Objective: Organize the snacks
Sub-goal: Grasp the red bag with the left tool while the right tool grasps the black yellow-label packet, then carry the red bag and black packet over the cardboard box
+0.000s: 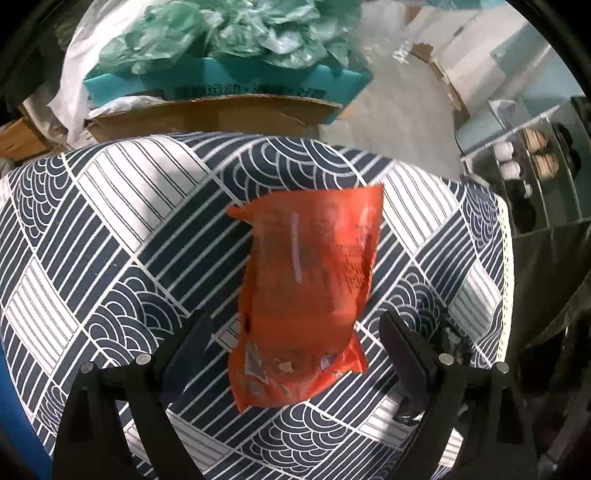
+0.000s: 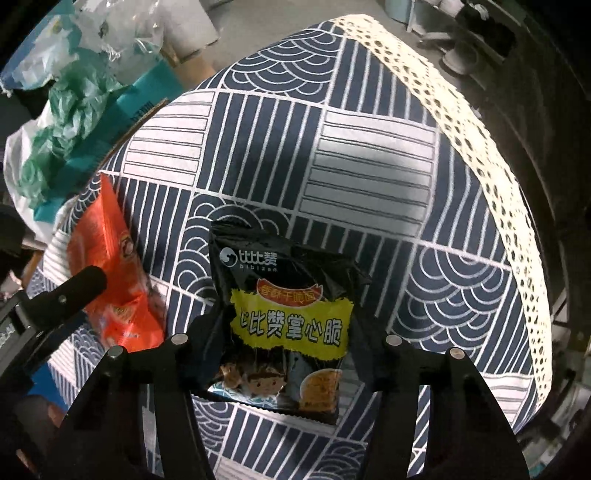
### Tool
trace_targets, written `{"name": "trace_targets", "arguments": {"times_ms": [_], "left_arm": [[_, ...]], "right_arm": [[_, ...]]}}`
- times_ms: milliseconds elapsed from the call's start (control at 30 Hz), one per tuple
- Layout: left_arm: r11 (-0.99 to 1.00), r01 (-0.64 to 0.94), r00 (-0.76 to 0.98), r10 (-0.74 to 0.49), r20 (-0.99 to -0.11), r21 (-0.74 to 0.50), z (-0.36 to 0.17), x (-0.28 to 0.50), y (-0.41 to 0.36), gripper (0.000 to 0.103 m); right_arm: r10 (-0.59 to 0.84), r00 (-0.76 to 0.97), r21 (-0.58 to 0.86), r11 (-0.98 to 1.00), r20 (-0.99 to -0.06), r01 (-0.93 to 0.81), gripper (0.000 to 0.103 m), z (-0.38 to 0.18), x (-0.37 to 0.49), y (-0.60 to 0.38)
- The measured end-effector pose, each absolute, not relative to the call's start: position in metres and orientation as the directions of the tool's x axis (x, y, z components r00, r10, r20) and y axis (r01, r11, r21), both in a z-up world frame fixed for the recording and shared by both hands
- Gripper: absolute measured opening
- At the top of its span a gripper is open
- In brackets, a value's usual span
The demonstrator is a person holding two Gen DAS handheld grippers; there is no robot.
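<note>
A counter [image 1: 110, 229] draped in a navy-and-white patterned cloth with a cream lace edge is seen in both views. Beyond it, a brown cardboard box [image 1: 207, 118] is heaped with crumpled green plastic bags [image 1: 229, 33]. An orange plastic snack packet [image 1: 306, 288] lies flat on the cloth between the released jaws of the left gripper [image 1: 295, 339]. A black foil snack packet with a yellow label [image 2: 284, 317] lies just beside it, framed by the right gripper [image 2: 284, 339], whose jaws are spread and not clamped on it.

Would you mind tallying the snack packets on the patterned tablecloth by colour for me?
Orange packet: 1
Black packet: 1
Total: 2 snack packets, both lying on the tablecloth.
</note>
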State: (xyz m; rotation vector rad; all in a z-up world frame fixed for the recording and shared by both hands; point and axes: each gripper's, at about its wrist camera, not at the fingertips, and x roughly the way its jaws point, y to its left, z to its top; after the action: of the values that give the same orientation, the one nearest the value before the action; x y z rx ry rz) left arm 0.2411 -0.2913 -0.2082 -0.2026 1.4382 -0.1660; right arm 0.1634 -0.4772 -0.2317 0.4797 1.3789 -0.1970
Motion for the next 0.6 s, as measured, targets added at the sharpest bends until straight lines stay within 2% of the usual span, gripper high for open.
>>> {"name": "trace_targets", "arguments": {"times_ms": [333, 367, 400, 467, 600], "left_arm": [[0.987, 0.032, 0.111, -0.163, -0.980, -0.160, -0.229, 0.246, -0.307, 0.093], [0.987, 0.040, 0.121, -0.157, -0.980, -0.154, -0.228, 0.245, -0.307, 0.088], [0.988, 0.049, 0.137, -0.150, -0.979, -0.144, -0.225, 0.244, -0.308, 0.077], [0.987, 0.075, 0.154, -0.150, -0.977, -0.140, -0.221, 0.242, -0.308, 0.063], [0.985, 0.091, 0.157, -0.159, -0.975, -0.146, -0.214, 0.237, -0.304, 0.052]], "right_arm": [[0.148, 0.253, 0.234, 0.904, -0.956, 0.358, 0.058, -0.194, 0.140, -0.479], [0.147, 0.256, 0.233, 0.907, -0.955, 0.351, 0.058, -0.194, 0.148, -0.478], [0.143, 0.263, 0.230, 0.911, -0.954, 0.341, 0.058, -0.189, 0.146, -0.477], [0.134, 0.270, 0.222, 0.917, -0.953, 0.331, 0.058, -0.189, 0.155, -0.471], [0.136, 0.286, 0.225, 0.924, -0.948, 0.309, 0.058, -0.180, 0.155, -0.466]]}}
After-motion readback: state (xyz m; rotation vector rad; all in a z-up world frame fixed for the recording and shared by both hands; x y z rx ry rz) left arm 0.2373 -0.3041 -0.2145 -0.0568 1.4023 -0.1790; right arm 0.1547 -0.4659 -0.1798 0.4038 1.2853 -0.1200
